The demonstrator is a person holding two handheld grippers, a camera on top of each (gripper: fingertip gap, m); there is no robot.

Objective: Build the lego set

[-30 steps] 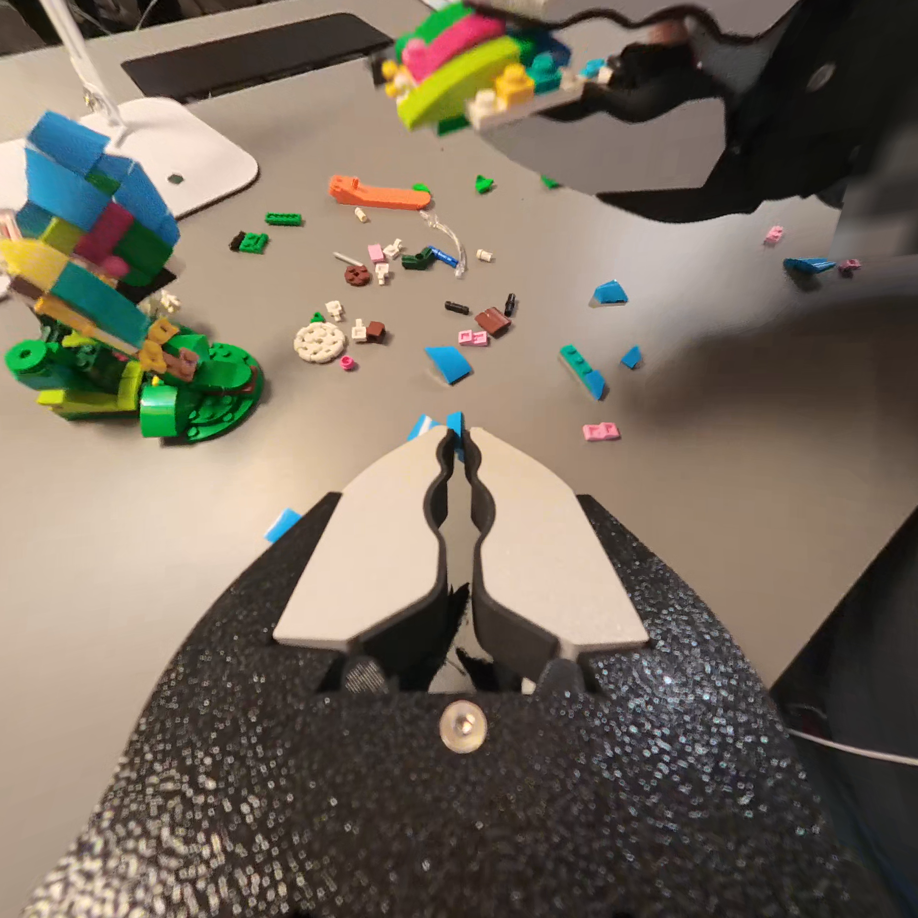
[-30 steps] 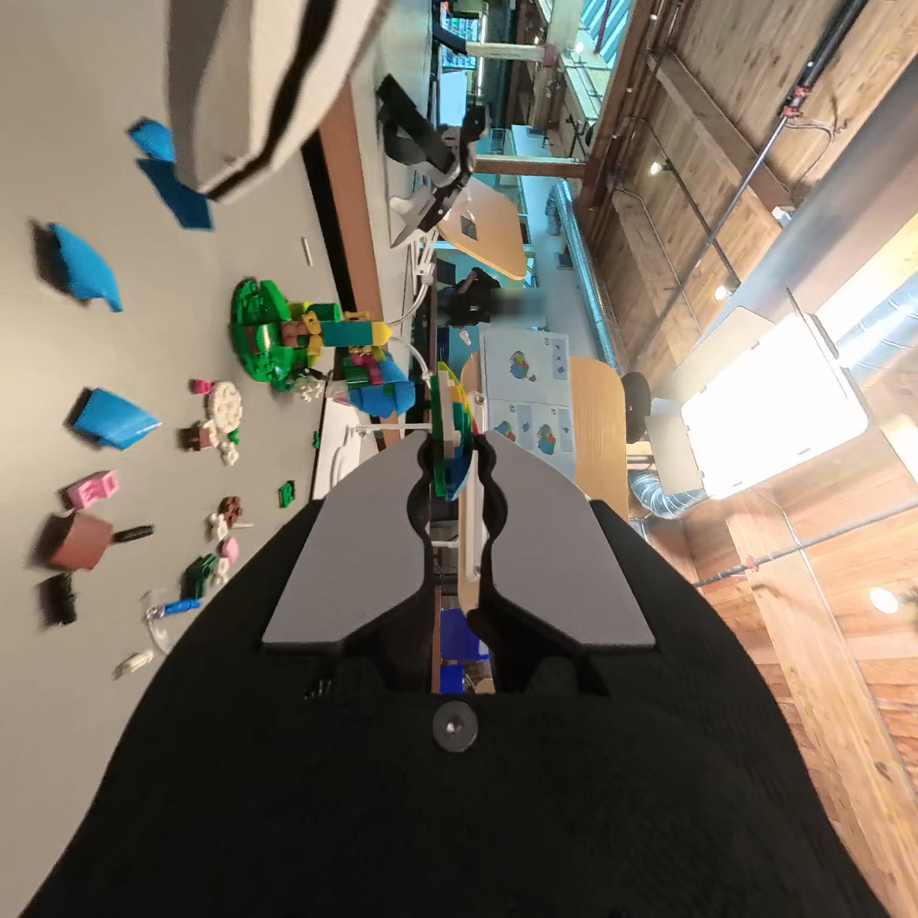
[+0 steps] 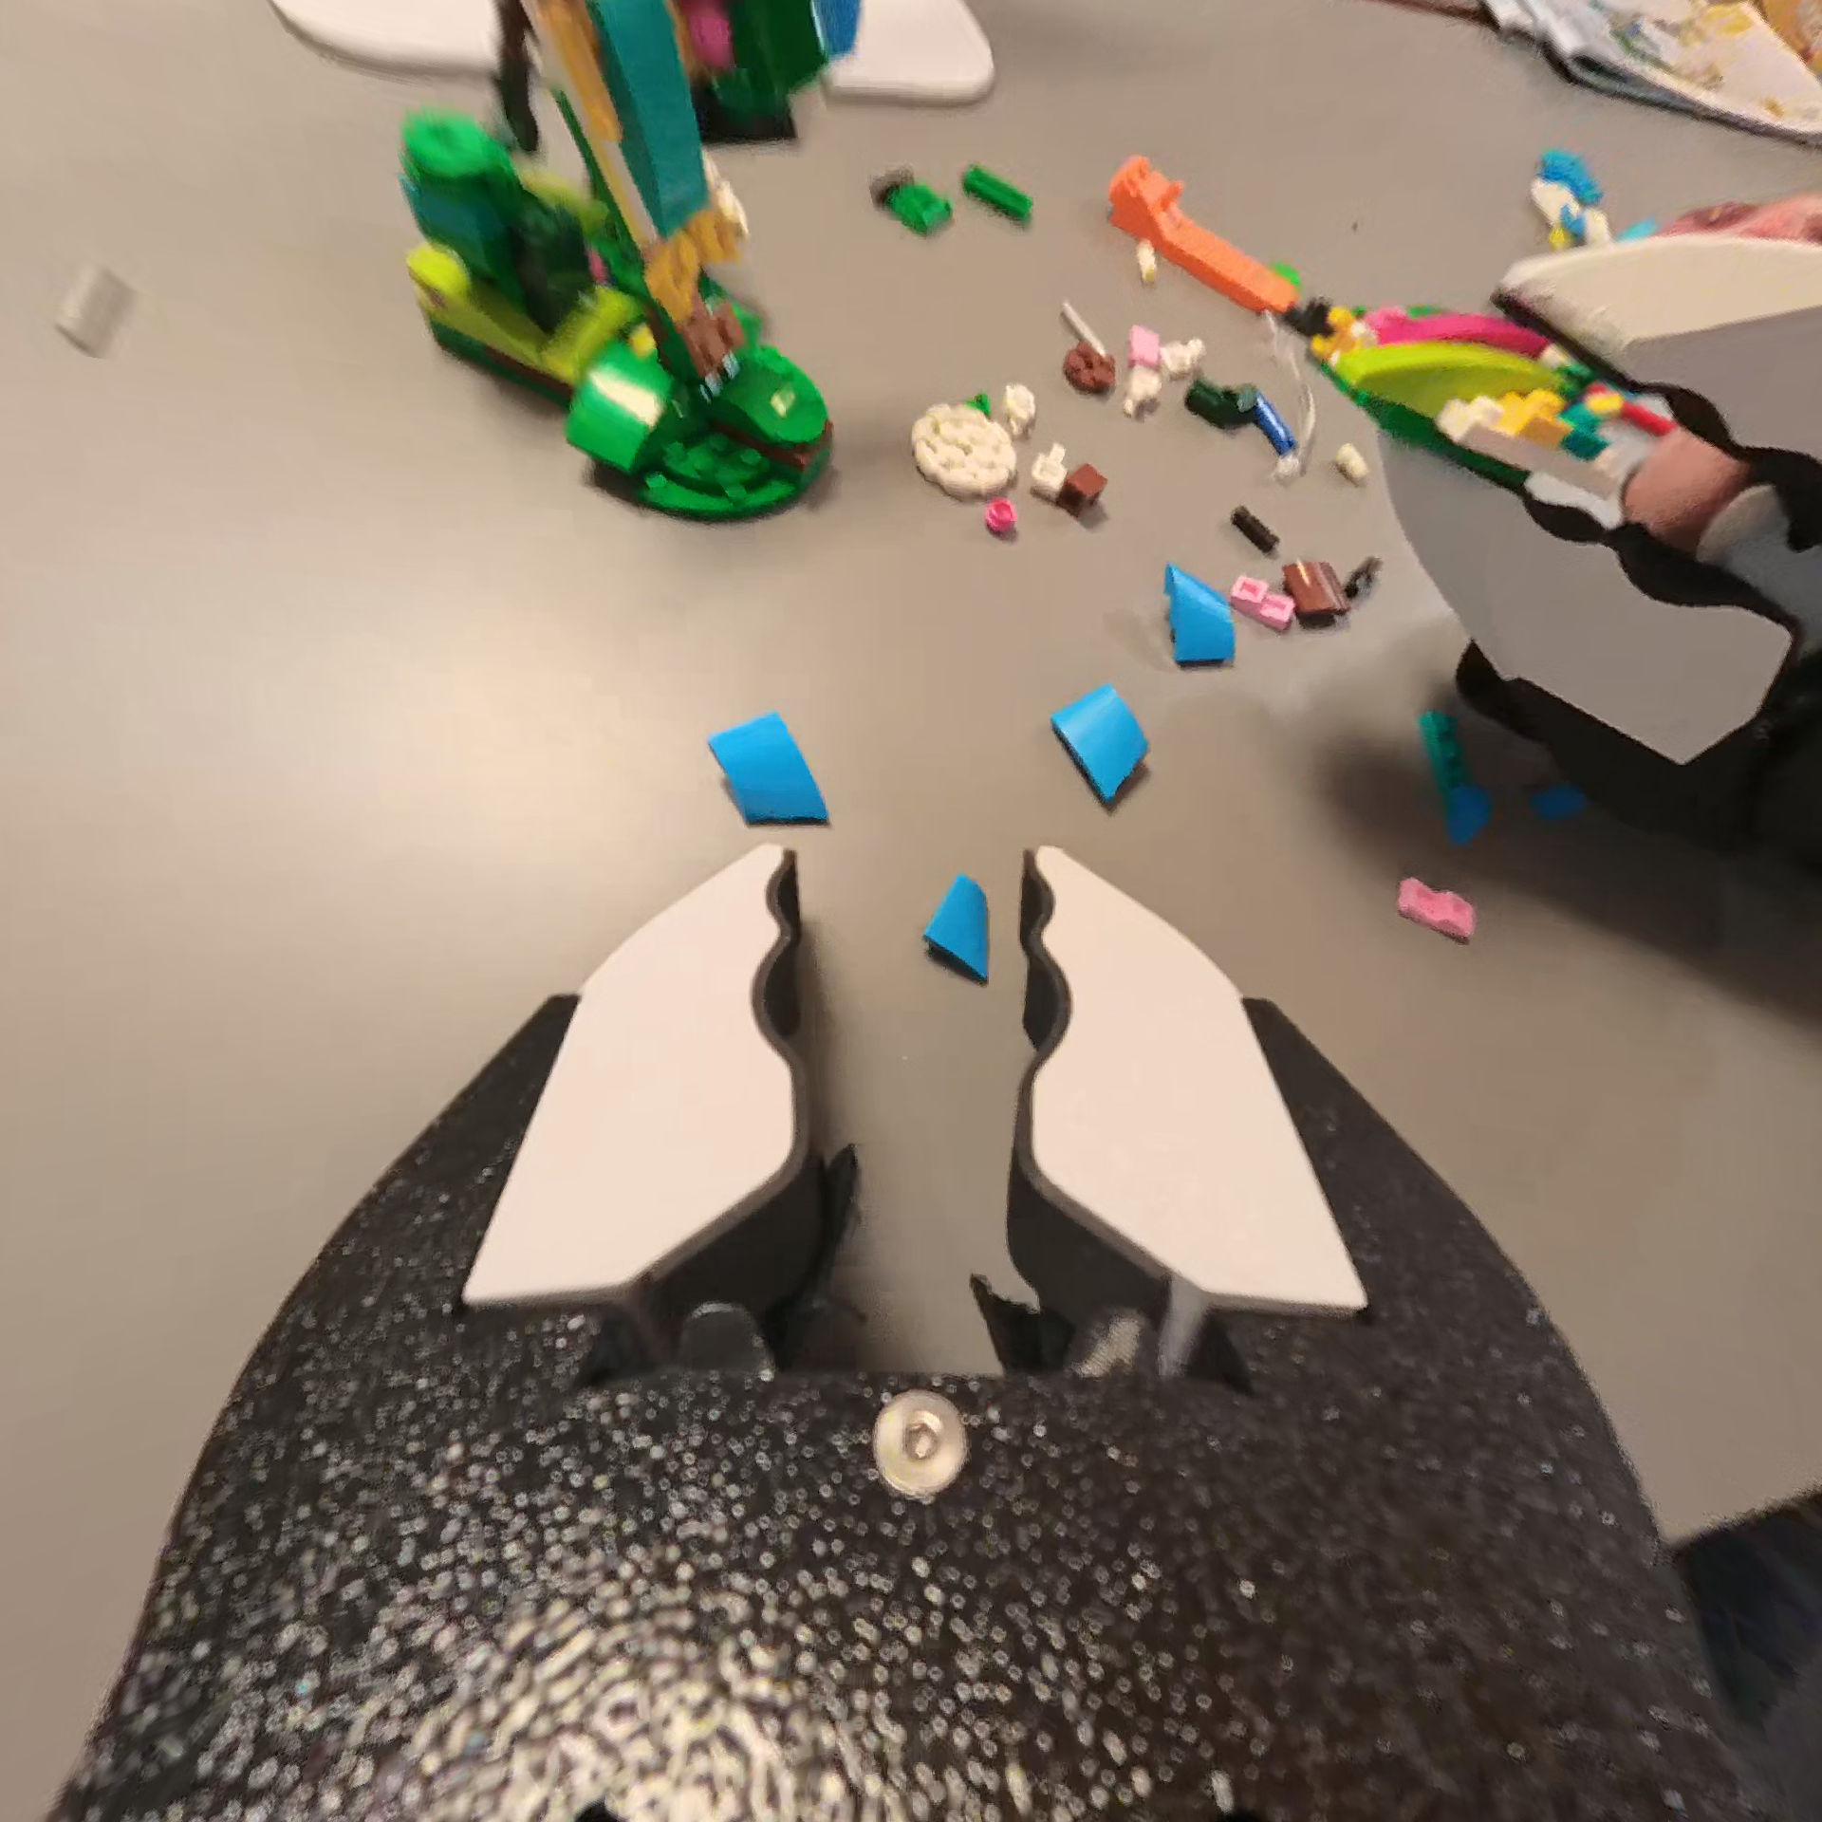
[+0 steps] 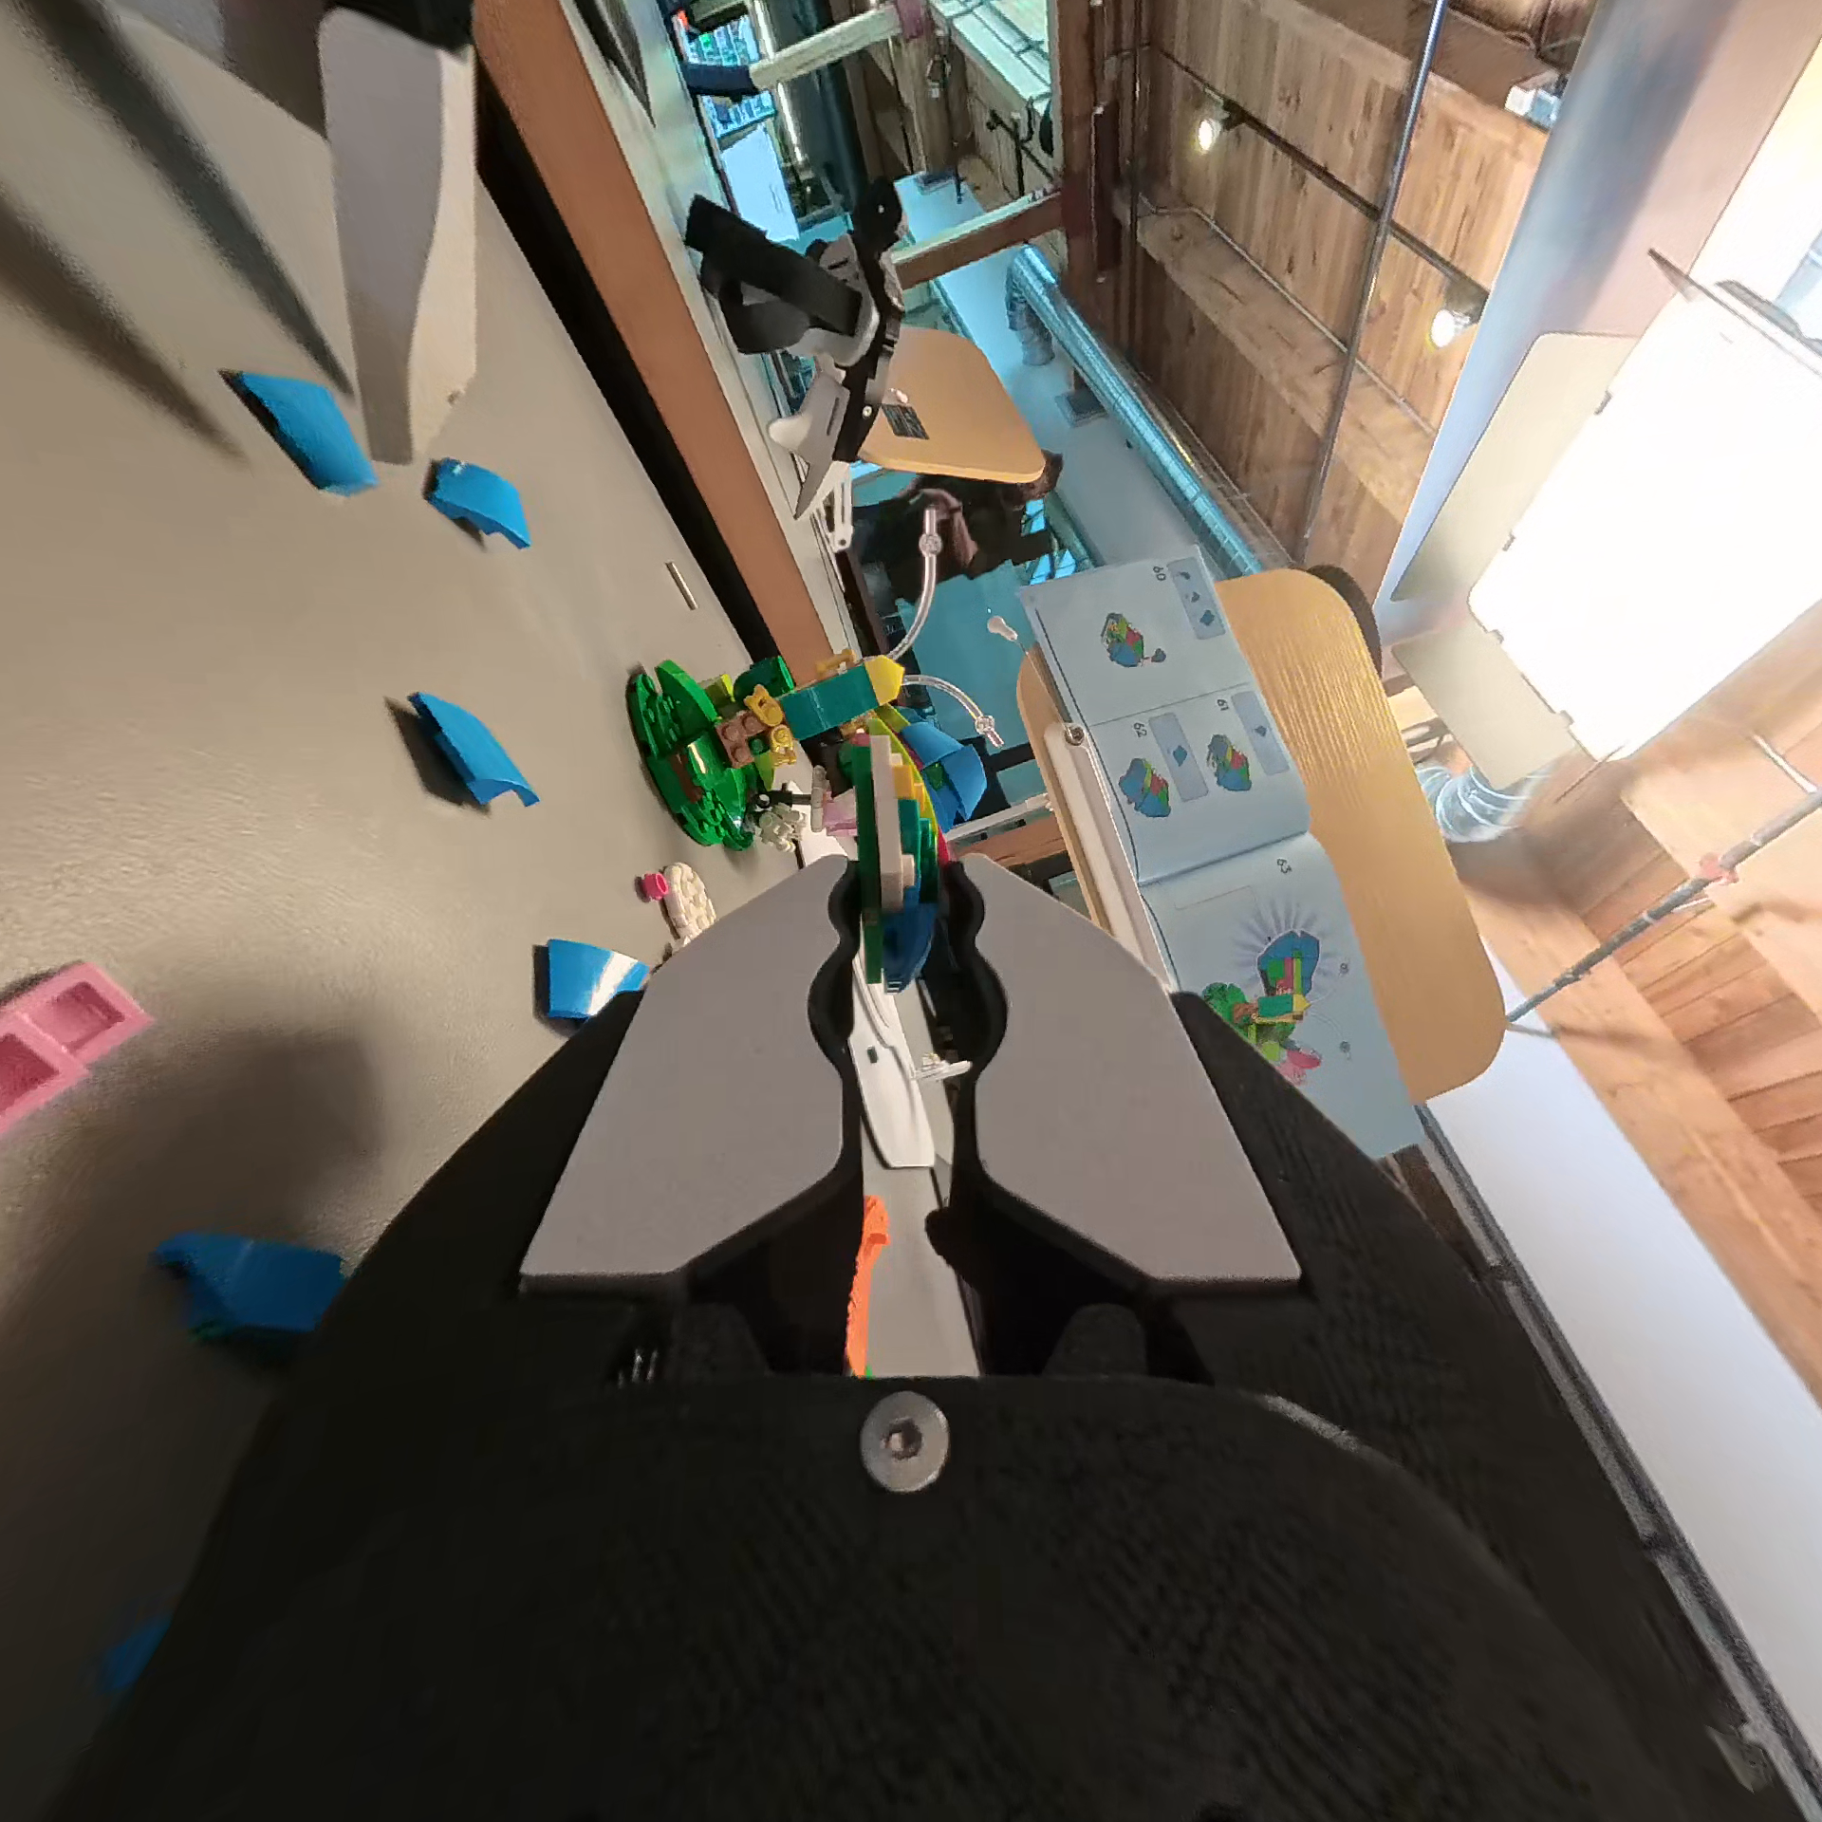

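Note:
My left gripper is open, low over the grey table, with a small blue curved piece lying between its fingertips. Two more blue curved pieces lie just beyond. My right gripper is turned on its side and shut on a flat multicoloured lego sub-assembly; it also shows at the right of the left wrist view. The partly built green-based lego model stands at the back left, and shows in the right wrist view.
Loose small pieces are scattered mid-table: an orange brick separator, a white round plate, pink plates, brown and green bits. An instruction booklet stands propped behind the model. A white stand base lies at the back.
My left gripper has opened and moved forward and down, so a blue curved piece now lies between its fingers. The right gripper with the sub-assembly has dropped lower, towards the right of the table.

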